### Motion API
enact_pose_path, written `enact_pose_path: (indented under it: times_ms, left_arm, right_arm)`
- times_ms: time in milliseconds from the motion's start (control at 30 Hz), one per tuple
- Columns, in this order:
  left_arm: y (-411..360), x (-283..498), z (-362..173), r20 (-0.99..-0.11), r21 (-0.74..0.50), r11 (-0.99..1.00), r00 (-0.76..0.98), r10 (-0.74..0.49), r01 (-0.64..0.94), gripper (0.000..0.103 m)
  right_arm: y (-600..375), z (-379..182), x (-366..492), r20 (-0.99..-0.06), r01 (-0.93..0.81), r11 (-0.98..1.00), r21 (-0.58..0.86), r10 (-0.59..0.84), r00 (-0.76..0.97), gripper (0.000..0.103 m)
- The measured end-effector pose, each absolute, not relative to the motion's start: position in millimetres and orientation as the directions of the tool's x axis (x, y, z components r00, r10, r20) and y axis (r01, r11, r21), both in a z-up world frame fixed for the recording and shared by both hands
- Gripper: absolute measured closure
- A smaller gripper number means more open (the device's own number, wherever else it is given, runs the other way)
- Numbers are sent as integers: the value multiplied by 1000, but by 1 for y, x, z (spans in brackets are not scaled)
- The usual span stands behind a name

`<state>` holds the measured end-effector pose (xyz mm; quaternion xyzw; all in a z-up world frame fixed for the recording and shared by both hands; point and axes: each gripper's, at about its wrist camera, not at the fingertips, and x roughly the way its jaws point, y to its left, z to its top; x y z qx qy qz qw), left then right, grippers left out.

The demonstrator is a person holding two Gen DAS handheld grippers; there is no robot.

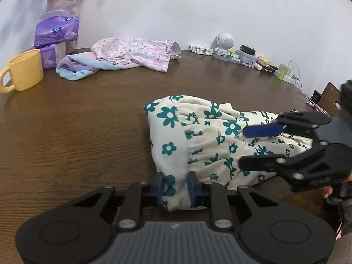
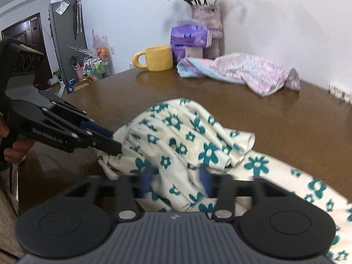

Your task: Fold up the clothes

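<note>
Here the left gripper [image 1: 176, 187] pinches the soft, floppy dress [image 1: 209, 136], and the right gripper [image 2: 176, 182] is spread over it.

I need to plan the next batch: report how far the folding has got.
Done: nothing lies neatly folded. In hand: the left tool grips the floral garment; the right tool is open over it. Left: finishing it, then the pink garment crumpled by the wall.

Left gripper [image 1: 176, 186]: low, pads closed on a fold of cloth. Right gripper [image 1: 247, 147]: comes in from the right, fingers spread wide apart, one above the other. A bare hand [image 2: 13, 151] grips the left gripper's handle.
</note>
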<state>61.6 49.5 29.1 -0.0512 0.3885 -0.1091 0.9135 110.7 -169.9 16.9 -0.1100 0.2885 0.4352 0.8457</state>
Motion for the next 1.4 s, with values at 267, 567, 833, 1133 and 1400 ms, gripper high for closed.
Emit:
enact_pose_path:
  times_ms: [267, 567, 833, 1133, 1400]
  left_arm:
    - [52, 61, 30, -700, -188, 970, 672, -242, 153, 80]
    - [62, 55, 36, -680, -225, 965, 687, -257, 138, 75]
    - [65, 63, 46, -628, -247, 957, 727, -276, 150, 90]
    - [41, 80, 29, -667, -215, 957, 687, -289, 194, 92]
    - [44, 79, 29, -669, -231, 954, 681, -297, 189, 91]
  right_arm:
    - [-156, 20, 100, -633, -848, 529, -43, 643, 432, 65]
    - [-168, 10, 114, -675, -820, 572, 23, 614, 410, 95]
    - [-167, 9, 104, -661, -808, 589, -19, 598, 452, 94]
    - [-169, 8, 100, -646, -798, 603, -23, 600, 472, 92]
    - [-173, 21, 97, -625, -811, 585, 14, 638, 450, 63]
